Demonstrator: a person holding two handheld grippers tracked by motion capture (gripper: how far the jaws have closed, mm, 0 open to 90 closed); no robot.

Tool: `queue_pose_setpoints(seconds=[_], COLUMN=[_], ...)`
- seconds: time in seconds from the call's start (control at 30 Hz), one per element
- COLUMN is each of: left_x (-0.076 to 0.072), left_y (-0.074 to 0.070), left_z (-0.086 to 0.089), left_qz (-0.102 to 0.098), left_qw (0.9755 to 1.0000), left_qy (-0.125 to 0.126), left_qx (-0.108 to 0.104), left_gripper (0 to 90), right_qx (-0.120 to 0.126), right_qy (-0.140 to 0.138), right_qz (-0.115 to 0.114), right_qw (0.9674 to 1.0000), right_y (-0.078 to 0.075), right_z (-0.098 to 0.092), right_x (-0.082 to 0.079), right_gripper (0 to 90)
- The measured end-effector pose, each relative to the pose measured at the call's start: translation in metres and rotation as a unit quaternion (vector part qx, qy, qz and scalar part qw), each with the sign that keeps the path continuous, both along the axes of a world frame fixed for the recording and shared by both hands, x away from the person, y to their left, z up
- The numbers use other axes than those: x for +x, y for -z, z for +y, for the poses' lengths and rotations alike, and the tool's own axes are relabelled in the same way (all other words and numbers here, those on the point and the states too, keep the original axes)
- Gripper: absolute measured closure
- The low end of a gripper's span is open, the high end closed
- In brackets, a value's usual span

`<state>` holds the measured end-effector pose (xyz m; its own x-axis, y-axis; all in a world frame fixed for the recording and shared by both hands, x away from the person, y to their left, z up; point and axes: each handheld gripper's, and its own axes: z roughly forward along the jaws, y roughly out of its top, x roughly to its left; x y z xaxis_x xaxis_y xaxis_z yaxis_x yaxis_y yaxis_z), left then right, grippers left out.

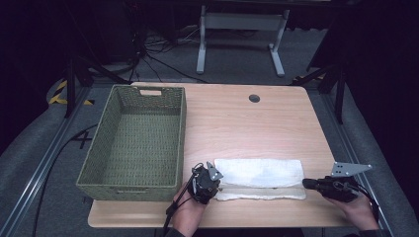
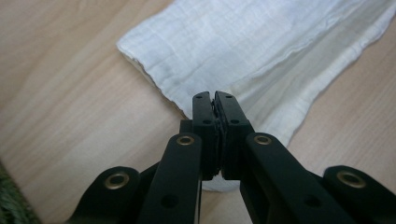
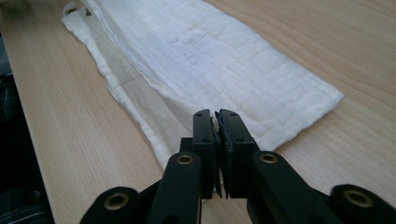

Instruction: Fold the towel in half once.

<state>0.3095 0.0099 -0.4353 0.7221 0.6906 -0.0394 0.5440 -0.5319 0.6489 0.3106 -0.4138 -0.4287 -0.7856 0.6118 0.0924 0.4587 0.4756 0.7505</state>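
Note:
A white cloth [image 1: 259, 173] lies along the near edge of the wooden table [image 1: 247, 123], folded lengthwise with its lower layer sticking out toward me. My left gripper [image 1: 219, 184] is at its left end, jaws shut on the edge of the upper layer. In the left gripper view the gripper [image 2: 215, 95] pinches the cloth [image 2: 261, 42] at that fold line. My right gripper [image 1: 305, 183] is at the cloth's right end. In the right gripper view it [image 3: 215, 114] is shut on the upper layer's edge, with the cloth [image 3: 210, 60] running away from the jaws.
A green woven basket [image 1: 181, 133] stands on the left part of the table, nothing inside it. A round cable hole [image 1: 254, 98] sits near the far edge. Bare wood lies beyond the cloth. A person's hands hold both grippers at the near edge.

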Motion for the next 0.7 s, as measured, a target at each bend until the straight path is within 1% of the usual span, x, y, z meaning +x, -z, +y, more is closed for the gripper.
queue_pose_setpoints(seconds=[0.03,0.07,0.1,0.13,0.2,0.23,0.27,0.33,0.37,0.4,0.47,0.5,0.53,0.57,0.6,0.63,0.67,0.7], left_x=[-0.002,-0.002,-0.005,-0.005,-0.007,-0.009,-0.008,-0.007,-0.007,-0.004,0.002,0.006,0.008,0.011,0.014,0.019,0.019,0.023], left_y=[0.001,0.003,0.003,0.004,0.003,0.001,-0.001,-0.005,-0.005,-0.006,-0.007,-0.007,-0.006,-0.006,-0.006,-0.006,-0.006,-0.006], left_z=[0.001,0.001,0.001,0.001,0.001,0.001,0.001,0.0,0.0,-0.002,-0.006,-0.009,-0.012,-0.014,-0.016,-0.019,-0.019,-0.02], left_qz=[0.006,0.005,0.011,0.006,0.01,0.004,-0.003,-0.01,-0.01,-0.014,-0.011,-0.016,-0.012,-0.013,-0.011,-0.013,-0.013,-0.018], left_qw=[1.0,1.0,0.9999,0.9999,0.9999,0.9999,0.9999,0.9998,0.9998,0.9998,0.9998,0.9998,0.9999,0.9998,0.9999,0.9999,0.9999,0.9998], left_qy=[0.001,0.008,0.008,0.012,0.013,0.011,0.013,0.012,0.012,0.013,0.01,0.014,0.009,0.012,0.007,0.006,0.006,0.007], left_qx=[0.001,-0.001,0.001,0.0,0.003,-0.005,-0.007,-0.009,-0.009,-0.011,-0.012,-0.007,-0.005,-0.004,-0.002,0.002,0.002,-0.001], left_gripper=[87.6,87.4,87.2,86.7,85.1,78.2,75.2,70.8,69.6,68.5,67.1,64.8,64.1,63.6,63.5,63.5,63.5,63.5], right_qx=[0.0,0.0,-0.002,-0.004,-0.002,-0.003,-0.001,0.005,0.005,-0.001,-0.004,-0.002,-0.004,-0.005,-0.003,-0.005,-0.005,-0.006], right_qy=[-0.001,-0.001,-0.002,-0.003,-0.002,-0.004,-0.004,0.004,0.004,0.019,0.02,0.023,0.027,0.026,0.029,0.031,0.031,0.032], right_qz=[-0.001,0.005,0.007,0.008,0.012,0.014,0.012,0.004,0.004,-0.011,-0.012,-0.014,-0.016,-0.014,-0.014,-0.013,-0.013,-0.011], right_qw=[1.0,1.0,1.0,1.0,0.9999,0.9999,0.9999,1.0,1.0,0.9998,0.9997,0.9996,0.9995,0.9996,0.9995,0.9994,0.9994,0.9994], right_y=[0.001,0.002,0.003,0.004,0.005,0.005,0.005,0.001,0.001,-0.003,-0.003,-0.004,-0.004,-0.004,-0.004,-0.004,-0.004,-0.003], right_z=[0.0,-0.001,-0.001,-0.002,-0.002,-0.004,-0.005,-0.005,-0.005,-0.004,-0.003,-0.001,0.0,0.001,0.002,0.003,0.003,0.004], right_x=[0.0,-0.002,-0.003,-0.004,-0.005,-0.008,-0.008,-0.007,-0.007,-0.003,-0.001,0.003,0.008,0.012,0.015,0.019,0.019,0.024], right_gripper=[85.9,85.8,85.7,85.6,85.1,78.5,74.4,70.1,70.1,68.6,68.6,69.0,69.8,70.3,70.9,71.4,71.4,71.4])
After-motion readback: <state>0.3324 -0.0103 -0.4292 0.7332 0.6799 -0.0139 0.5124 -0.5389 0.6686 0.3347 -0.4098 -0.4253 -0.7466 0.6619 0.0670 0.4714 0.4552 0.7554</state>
